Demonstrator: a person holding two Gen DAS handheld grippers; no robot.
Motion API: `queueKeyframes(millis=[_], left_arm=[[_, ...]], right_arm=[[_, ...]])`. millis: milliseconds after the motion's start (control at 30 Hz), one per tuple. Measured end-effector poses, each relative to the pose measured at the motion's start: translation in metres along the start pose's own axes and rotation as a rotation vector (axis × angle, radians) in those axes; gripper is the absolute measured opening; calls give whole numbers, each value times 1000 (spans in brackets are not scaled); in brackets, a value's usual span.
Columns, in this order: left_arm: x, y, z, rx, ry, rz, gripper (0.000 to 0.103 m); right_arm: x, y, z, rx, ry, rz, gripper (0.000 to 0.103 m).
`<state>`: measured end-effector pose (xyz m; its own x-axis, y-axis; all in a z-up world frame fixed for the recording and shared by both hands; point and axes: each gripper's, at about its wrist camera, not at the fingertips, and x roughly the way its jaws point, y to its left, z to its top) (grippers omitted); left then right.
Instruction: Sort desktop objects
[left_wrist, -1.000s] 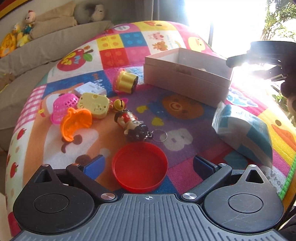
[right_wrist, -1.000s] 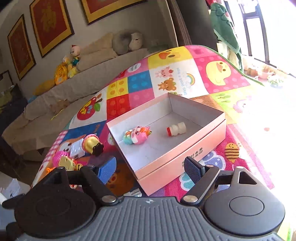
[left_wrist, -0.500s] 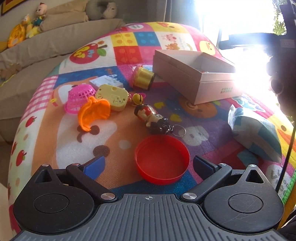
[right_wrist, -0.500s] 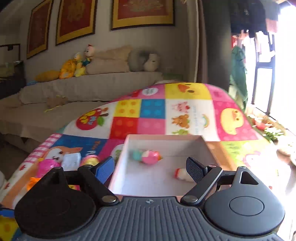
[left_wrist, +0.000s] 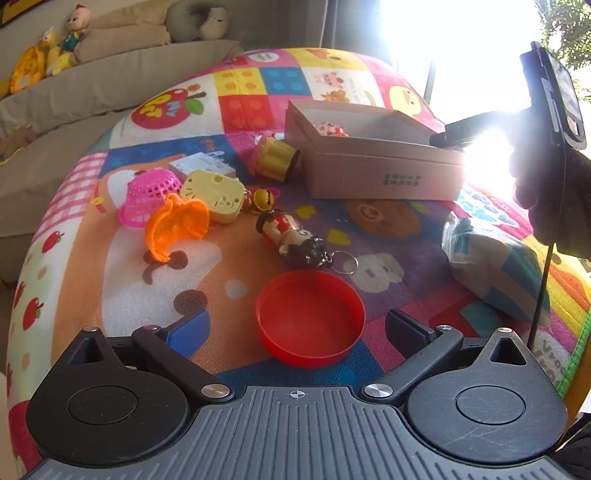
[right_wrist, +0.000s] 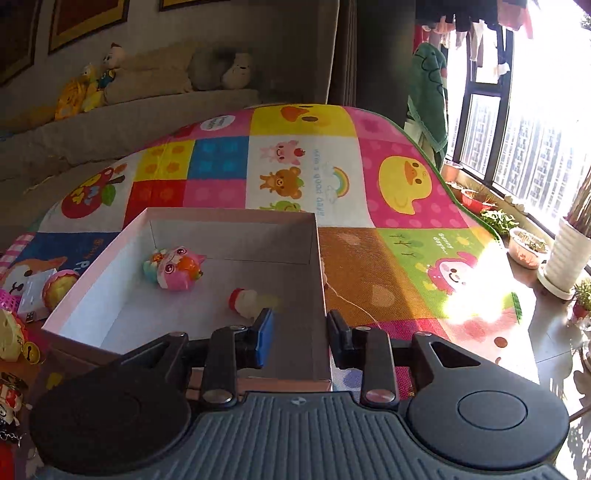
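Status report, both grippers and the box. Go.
Left gripper open, red lid ahead. Right gripper just closed on pink box side wall. Pink toy, small bottle inside; nothing blocking.

Past my mat (right_wrist: 303, 173) sits the beige sofa (right_wrist: 147, 118) with stuffed toys (right_wrist: 88, 88) — framed pictures (right_wrist: 74, 18) above, potted plants (right_wrist: 528, 243) by the window.

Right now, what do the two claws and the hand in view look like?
Each claw, left and right, has a grey ribbed body with a small crosshair mark, two round black discs, silver pivot screws and black arms. One finger pad is blue, the other black. In the left wrist view a dark glove covers the hand, and a thin black cable hangs beneath it.
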<state>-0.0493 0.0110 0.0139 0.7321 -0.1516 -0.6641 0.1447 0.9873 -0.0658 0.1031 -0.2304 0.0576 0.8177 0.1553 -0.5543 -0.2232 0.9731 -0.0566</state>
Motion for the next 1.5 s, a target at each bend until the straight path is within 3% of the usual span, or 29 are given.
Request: queueKeyframes(millis=[167,300,433,500,633,767,833,900,967,1033,1067,1167,1300,1333,1433,1500], left_arm=[[0,-2,0,10,5,4,103],[-2,-2,-1,18,6,9,103],[0,-2,-2,13,10,9,103],[1,-4,-1,15,13,6,103],[3,-8,-2,28,16,-4,103],[5,-12,0,31,15,-2,103],[2,-13,0,39,7,-6,103],[0,-13,0,42,4,-7,103],[1,-13,1,41,7,-6,103],[4,-14,1,38,13,-9,103],[6,-16,1,38,17,-13,103],[9,-22,2,53,21,-16,103],[10,-22,4,48,7,31,103],[9,-21,4,39,4,40,103],[10,-17,7,17,6,45,103],[11,-16,7,9,9,51,102]], right_arm=[[-11,27,-13,-105,-33,10,25],[-20,9,-14,-55,10,61,18],[-24,-2,-20,-121,5,-75,19],[-22,-14,-18,-84,15,-116,19],[-34,-27,-17,3,9,2,22],[-40,-8,-22,-73,-19,-39,22],[-51,-7,-22,-56,-43,-19,22],[-70,-7,-22,-36,-57,63,34],[-92,-5,-26,-29,-69,163,72],[-104,-2,-33,-37,-54,254,87],[-108,2,-38,-47,-27,300,88],[-107,19,-57,-102,66,367,88],[-96,34,-80,-130,133,346,88],[-94,34,-82,-115,146,346,84],[-91,33,-85,-96,178,354,56],[-94,32,-86,-96,179,350,55]])
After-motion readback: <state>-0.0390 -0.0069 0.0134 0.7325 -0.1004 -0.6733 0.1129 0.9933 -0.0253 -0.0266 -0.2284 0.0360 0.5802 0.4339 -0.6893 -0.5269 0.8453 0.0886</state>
